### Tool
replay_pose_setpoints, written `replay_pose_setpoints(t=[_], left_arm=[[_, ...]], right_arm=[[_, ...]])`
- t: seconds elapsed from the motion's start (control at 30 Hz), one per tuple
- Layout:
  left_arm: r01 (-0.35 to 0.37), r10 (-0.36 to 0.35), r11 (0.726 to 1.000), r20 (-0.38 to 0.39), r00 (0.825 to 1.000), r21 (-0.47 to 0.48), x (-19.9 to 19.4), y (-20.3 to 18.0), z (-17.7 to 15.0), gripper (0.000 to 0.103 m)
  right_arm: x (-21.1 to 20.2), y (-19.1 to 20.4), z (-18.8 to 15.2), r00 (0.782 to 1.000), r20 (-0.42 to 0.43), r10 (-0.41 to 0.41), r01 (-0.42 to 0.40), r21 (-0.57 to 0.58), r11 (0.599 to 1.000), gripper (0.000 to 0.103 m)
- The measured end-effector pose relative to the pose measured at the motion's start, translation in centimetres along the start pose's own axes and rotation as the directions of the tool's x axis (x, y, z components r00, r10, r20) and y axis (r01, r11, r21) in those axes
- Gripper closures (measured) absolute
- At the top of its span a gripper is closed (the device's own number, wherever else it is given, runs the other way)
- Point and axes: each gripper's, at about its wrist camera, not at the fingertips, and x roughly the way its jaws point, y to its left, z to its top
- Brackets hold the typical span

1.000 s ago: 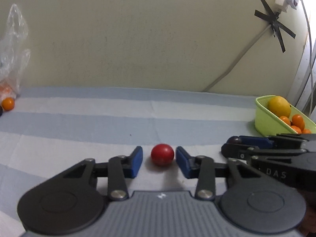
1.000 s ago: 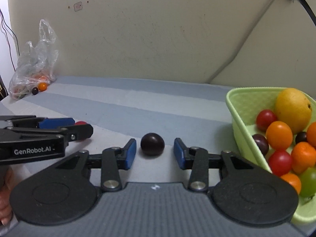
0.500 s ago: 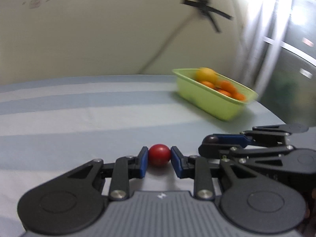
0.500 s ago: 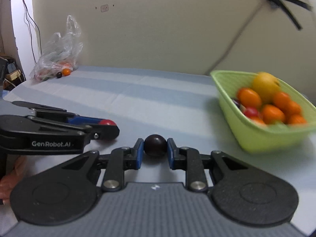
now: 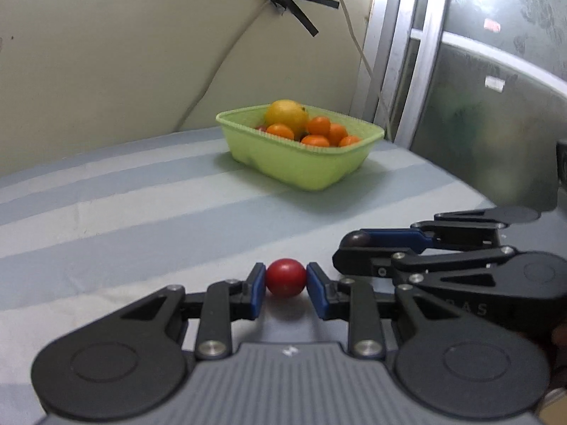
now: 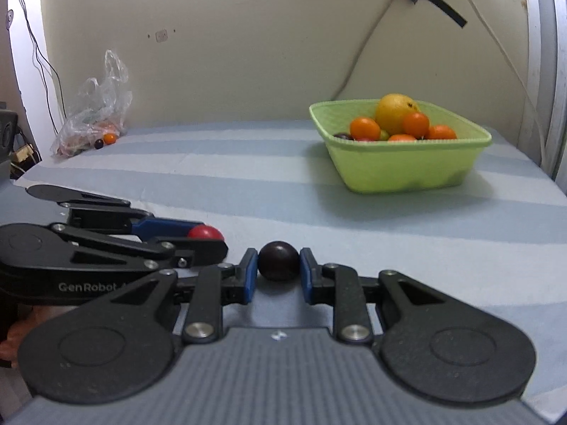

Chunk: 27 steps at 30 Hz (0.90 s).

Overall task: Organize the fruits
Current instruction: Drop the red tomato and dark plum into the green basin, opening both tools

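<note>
My left gripper (image 5: pixel 285 281) is shut on a red tomato (image 5: pixel 285 277), held just above the striped cloth. My right gripper (image 6: pixel 278 265) is shut on a dark purple fruit (image 6: pixel 278 260). The two grippers are side by side: the right one shows in the left wrist view (image 5: pixel 354 244) and the left one in the right wrist view (image 6: pixel 209 239). A green basket (image 5: pixel 304 166) with a yellow citrus and several orange and red fruits stands ahead, also in the right wrist view (image 6: pixel 400 168).
A clear plastic bag (image 6: pixel 94 117) with more small fruits lies at the far left by the wall. A window frame (image 5: pixel 407 53) and a hanging cable (image 5: pixel 354 35) are behind the basket. The striped cloth (image 6: pixel 248 177) covers the table.
Both grippers closed on their fruits, lifted them and swung toward the green basket, which is now in front of both cameras.
</note>
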Motion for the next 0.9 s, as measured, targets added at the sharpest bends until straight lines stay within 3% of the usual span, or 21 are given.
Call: replay_pose_setpoints(t=[0.27, 0.43, 0.57, 0.63, 0.67, 0.9], left_arm=[[0.062, -0.058, 0.997, 0.096, 0.994, -0.036, 1.9, 0.0, 8.6, 0.077], [0.053, -0.047, 0.994, 0.064, 0.997, -0.1, 7.5, 0.6, 12.5, 0.077], [0.036, -0.034, 0.994, 0.023, 0.999, -0.104, 11.0, 0.6, 13.0, 0.075], [0.042, -0.041, 0.993, 0.013, 0.999, -0.111, 11.7, 0.6, 12.9, 0.064], [0.04, -0.039, 0.992, 0.013, 0.999, -0.119, 11.9, 0.6, 12.8, 0.057], [0.042, -0.024, 0.956, 0.064, 0.998, -0.291, 8.4, 3.6, 12.0, 0.049]], right_arm=[[-0.8, -3.7, 4.3, 0.977, 0.193, -0.093, 0.083, 0.056, 0.995, 0.075], [2.2, -6.6, 6.2, 0.965, 0.204, -0.166, 0.155, 0.07, 0.985, 0.075], [4.3, -8.3, 6.2, 0.965, 0.188, -0.184, 0.168, 0.098, 0.981, 0.073], [5.0, -8.7, 5.8, 0.971, 0.177, -0.163, 0.145, 0.11, 0.983, 0.066], [5.1, -8.9, 5.7, 0.972, 0.171, -0.162, 0.144, 0.115, 0.983, 0.057], [2.6, -10.3, 5.5, 0.941, 0.28, -0.189, 0.127, 0.224, 0.966, 0.055]])
